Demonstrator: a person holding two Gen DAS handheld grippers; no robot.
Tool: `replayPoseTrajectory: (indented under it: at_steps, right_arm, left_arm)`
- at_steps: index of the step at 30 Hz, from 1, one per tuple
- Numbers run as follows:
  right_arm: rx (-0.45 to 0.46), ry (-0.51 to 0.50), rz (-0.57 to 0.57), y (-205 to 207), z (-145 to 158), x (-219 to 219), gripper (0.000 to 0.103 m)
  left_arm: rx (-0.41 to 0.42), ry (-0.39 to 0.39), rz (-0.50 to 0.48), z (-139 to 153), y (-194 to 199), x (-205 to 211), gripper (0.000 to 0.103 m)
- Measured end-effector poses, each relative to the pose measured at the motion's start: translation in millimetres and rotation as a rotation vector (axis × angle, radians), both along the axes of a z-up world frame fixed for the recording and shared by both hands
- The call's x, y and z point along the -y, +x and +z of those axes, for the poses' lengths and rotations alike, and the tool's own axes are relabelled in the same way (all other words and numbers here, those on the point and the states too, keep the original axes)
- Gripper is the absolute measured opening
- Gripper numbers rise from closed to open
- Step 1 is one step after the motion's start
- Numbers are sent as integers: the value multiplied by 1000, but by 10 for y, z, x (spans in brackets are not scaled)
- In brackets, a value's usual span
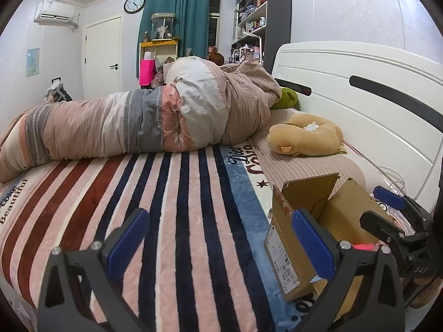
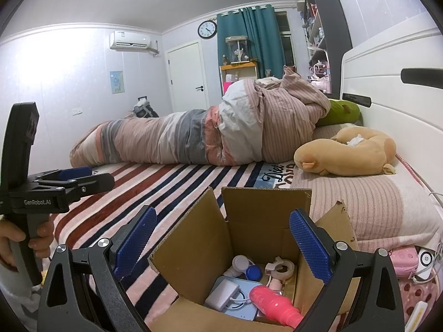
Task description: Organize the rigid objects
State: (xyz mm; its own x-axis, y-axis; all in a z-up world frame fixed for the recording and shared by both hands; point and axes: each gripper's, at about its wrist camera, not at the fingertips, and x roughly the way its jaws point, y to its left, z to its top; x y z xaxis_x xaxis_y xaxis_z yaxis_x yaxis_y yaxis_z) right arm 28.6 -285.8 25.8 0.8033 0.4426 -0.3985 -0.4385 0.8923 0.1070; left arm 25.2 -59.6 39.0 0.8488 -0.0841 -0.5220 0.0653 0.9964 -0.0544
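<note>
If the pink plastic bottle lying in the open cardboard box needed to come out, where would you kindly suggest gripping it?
I would grip the pink plastic bottle across its wide body, coming straight down through the open cardboard box top. It lies on its side above the other items, its narrower neck toward the near wall, so the body looks like the most exposed part. The right gripper hangs open above it.

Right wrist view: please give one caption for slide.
Open right claw above cardboard box holding pink bottle.

A home bedroom: a bed (image 1: pixel 180 193) with rolled duvet (image 1: pixel 138 121) and white headboard (image 1: pixel 360 88); beyond it, a door (image 1: pixel 103 55), wall clock (image 1: pixel 134 3), probably cluttered shelves (image 1: pixel 252 19).
</note>
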Motion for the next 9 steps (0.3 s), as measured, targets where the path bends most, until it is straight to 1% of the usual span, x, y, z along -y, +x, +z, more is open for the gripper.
replayPoseTrajectory:
  at_steps: [9]
  right_arm:
    - [1,1,5,11,1,19,97]
  left_arm:
    - [2,-6,4,19,-21,36,102]
